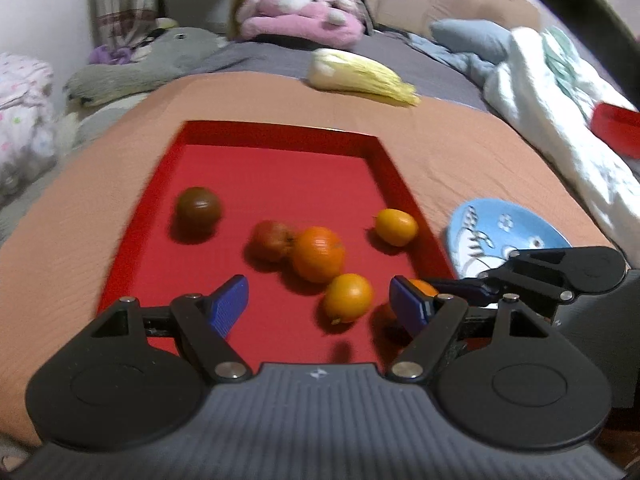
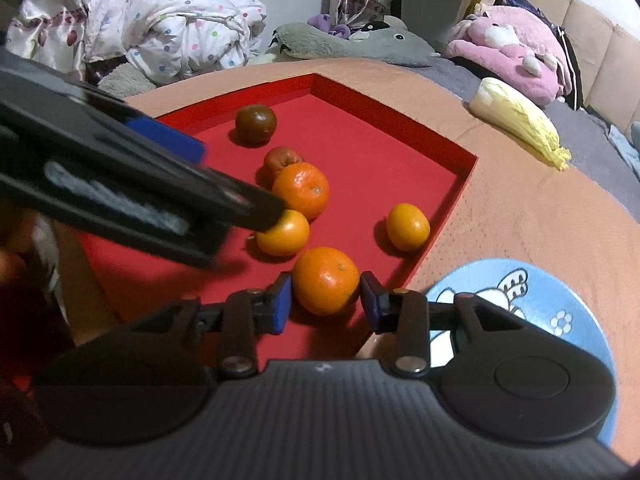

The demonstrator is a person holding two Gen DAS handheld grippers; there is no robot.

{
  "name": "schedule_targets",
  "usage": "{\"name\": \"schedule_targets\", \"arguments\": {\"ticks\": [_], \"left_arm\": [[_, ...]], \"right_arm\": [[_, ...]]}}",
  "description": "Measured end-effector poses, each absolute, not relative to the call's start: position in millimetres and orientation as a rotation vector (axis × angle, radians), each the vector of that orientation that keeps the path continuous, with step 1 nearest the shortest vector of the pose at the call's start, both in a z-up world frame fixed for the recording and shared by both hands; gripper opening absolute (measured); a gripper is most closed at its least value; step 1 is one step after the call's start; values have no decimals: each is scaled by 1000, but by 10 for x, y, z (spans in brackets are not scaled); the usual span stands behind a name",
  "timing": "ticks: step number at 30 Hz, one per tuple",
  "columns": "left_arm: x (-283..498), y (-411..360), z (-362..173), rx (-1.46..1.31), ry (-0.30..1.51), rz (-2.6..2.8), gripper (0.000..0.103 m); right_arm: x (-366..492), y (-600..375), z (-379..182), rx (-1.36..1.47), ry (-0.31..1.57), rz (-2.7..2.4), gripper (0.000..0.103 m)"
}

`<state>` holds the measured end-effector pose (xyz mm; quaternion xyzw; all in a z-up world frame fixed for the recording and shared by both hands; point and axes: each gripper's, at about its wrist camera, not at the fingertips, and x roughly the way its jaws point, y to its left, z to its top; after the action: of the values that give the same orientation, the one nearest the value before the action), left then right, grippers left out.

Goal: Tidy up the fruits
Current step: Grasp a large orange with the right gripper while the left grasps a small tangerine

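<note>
A red tray [image 2: 380,168] lies on the peach cloth and holds several fruits. My right gripper [image 2: 326,284] is shut on a mandarin [image 2: 326,280] in the tray's near right corner, one blue pad against each side. Beyond it lie a small orange [image 2: 283,233], a bigger mandarin [image 2: 301,190], a reddish fruit [image 2: 282,160], a dark brown fruit [image 2: 256,124] and a yellow-orange fruit [image 2: 408,227]. My left gripper [image 1: 318,292] hangs open over the tray's near end, with the small orange [image 1: 348,298] just ahead between its fingers, untouched. The held mandarin [image 1: 424,286] peeks out behind the left gripper's right finger.
A blue patterned plate [image 2: 560,312] lies right of the tray on the cloth. A napa cabbage [image 2: 520,120] rests at the far right edge of the cloth. Plush toys [image 2: 504,40] and bedding [image 2: 180,28] crowd the far side. A red object [image 1: 616,128] sits on white bedding at the right.
</note>
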<state>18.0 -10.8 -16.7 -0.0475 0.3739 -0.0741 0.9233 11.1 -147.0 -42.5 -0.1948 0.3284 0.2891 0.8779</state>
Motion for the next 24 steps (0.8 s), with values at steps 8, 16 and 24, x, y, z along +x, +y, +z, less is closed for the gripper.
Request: {"name": "schedule_targets", "arguments": {"ticks": [8,16,24], "left_arm": [[472,-239,-373,-104,829,-136,68],[449,-310,-377,-100,835,-139,60],[463,-237,-389,-173,856,-122,60]], "right_arm": [[62,-1492,-401,-404,684,609,39],[1,-1500,-368,-445,670,613,36],[28,-1406,-457,-522,649,603,39]]}}
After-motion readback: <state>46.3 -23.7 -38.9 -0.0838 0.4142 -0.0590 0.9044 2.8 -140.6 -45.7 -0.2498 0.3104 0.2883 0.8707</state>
